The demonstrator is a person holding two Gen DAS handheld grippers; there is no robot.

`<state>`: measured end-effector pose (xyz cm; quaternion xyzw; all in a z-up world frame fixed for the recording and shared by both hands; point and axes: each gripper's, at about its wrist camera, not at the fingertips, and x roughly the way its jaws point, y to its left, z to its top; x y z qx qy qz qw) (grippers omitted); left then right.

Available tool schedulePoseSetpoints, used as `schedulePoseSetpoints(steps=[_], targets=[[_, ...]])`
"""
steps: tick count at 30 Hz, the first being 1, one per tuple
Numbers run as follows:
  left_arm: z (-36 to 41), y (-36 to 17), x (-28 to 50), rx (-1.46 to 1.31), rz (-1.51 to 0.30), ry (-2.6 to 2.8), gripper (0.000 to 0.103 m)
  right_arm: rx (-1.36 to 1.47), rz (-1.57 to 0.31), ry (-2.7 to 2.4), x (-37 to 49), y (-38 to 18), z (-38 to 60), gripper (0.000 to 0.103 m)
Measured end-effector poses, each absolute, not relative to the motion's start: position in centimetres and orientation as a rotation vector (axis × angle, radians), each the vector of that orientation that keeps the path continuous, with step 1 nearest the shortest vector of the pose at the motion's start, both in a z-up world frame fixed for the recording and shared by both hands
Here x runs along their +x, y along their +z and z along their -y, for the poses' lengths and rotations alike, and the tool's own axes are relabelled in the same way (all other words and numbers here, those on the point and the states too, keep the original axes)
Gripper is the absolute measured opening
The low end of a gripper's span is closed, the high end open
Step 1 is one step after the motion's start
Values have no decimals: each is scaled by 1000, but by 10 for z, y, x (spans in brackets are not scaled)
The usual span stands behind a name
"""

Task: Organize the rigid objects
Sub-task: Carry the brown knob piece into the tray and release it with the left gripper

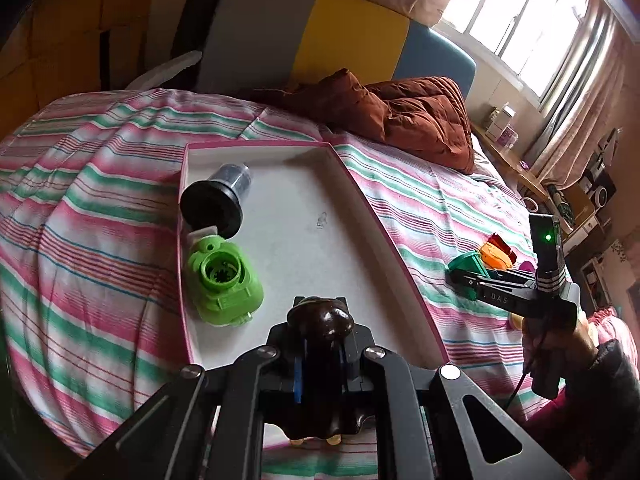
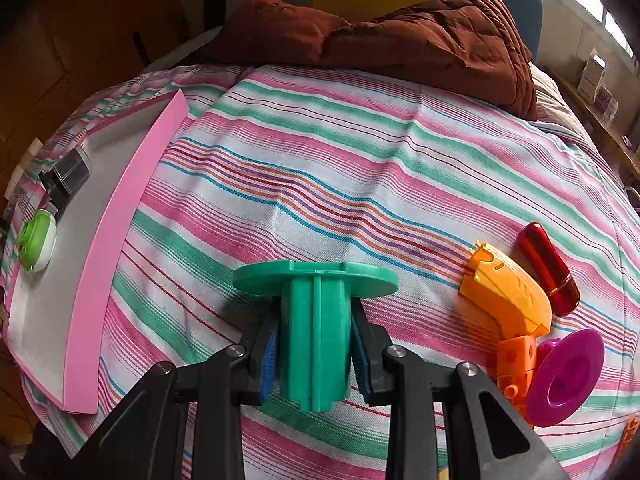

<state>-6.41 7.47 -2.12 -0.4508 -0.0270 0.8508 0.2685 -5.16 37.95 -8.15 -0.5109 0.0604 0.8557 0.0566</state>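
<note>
The left gripper (image 1: 320, 312) is clenched on a dark brown glossy piece (image 1: 322, 320), which sits between its blue pads over the near end of the tray (image 1: 360, 184). The tray is a shallow white box with pink walls, lying on the striped bedspread (image 1: 100, 200).

Along the tray's left wall lie two things. A black-rimmed funnel-like part (image 1: 218, 198) with a clear grey body rests on its side toward the far left corner. Just nearer, touching it or almost so, is a lime green housing (image 1: 222, 278) with a round toothed socket facing up. The rest of the tray floor is bare white.

The right gripper (image 2: 316, 344) is out on the bedspread to the right of the tray, well apart from its pink wall. Its jaws are closed on the ribbed stem of a teal spool (image 2: 316, 304), one blue pad pressing on each side, with the spool's round flange at the far end beyond the fingertips. Whether the spool rests on the cloth or is lifted clear I cannot tell.

Near the bed's right edge, beside the right gripper, three more pieces lie together: an orange toy part (image 2: 508, 300), a dark red cylinder (image 2: 548, 268) just beyond it, and a magenta spool (image 2: 568, 376) touching the orange part's near end.

A brown quilt (image 1: 420, 116) is bunched at the far end of the bed. A hand (image 1: 560, 340) in a dark sleeve holds the right gripper's handle.
</note>
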Motion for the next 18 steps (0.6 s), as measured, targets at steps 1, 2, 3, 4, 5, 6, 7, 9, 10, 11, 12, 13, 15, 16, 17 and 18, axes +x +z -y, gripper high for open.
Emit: schedulePoseSetpoints(steps=[1, 2, 3, 4, 5, 6, 7, 9, 10, 11, 12, 13, 15, 16, 17, 18], targets=[[-80, -20, -68, -1207, 58, 2295, 12, -1551, -178, 2595, -52, -82, -380, 31], [-84, -20, -72, -1202, 44, 2298, 12, -1551, -172, 2595, -53, -82, -380, 31], [-89, -20, -77, -1201, 29, 2297, 12, -1550, -166, 2595, -53, -82, -379, 31], [-94, -21, -84, -1209, 20, 2294, 12, -1550, -159, 2595, -53, -82, -379, 31], [-98, -22, -90, -1215, 21, 2292, 12, -1549, -154, 2595, -54, -82, -378, 31], [-101, -23, -97, -1218, 19, 2288, 12, -1549, -151, 2595, -54, -82, -378, 31], [-106, -24, -104, -1217, 12, 2290, 12, -1548, -154, 2595, -52, -82, -378, 31], [-113, -24, -117, -1212, -15, 2303, 12, -1549, -158, 2594, -52, -82, -378, 31], [-117, -25, -124, -1214, -27, 2305, 12, -1549, -160, 2594, -52, -82, -378, 31], [-120, -26, -132, -1215, -33, 2308, 12, -1550, -162, 2594, -52, -82, -378, 31], [-123, -27, -139, -1216, -37, 2311, 12, -1551, -164, 2594, -52, -82, -378, 31], [-126, -29, -146, -1218, -43, 2317, 12, -1551, -163, 2594, -53, -82, -378, 31], [-130, -35, -161, -1238, -57, 2322, 12, -1551, -164, 2593, -53, -82, -378, 31], [-132, -38, -168, -1251, -59, 2322, 12, -1551, -165, 2593, -53, -82, -378, 31], [-134, -41, -173, -1260, -63, 2329, 13, -1551, -163, 2594, -53, -82, -378, 31], [-135, -44, -178, -1262, -75, 2339, 13, -1551, -164, 2594, -53, -82, -378, 31]])
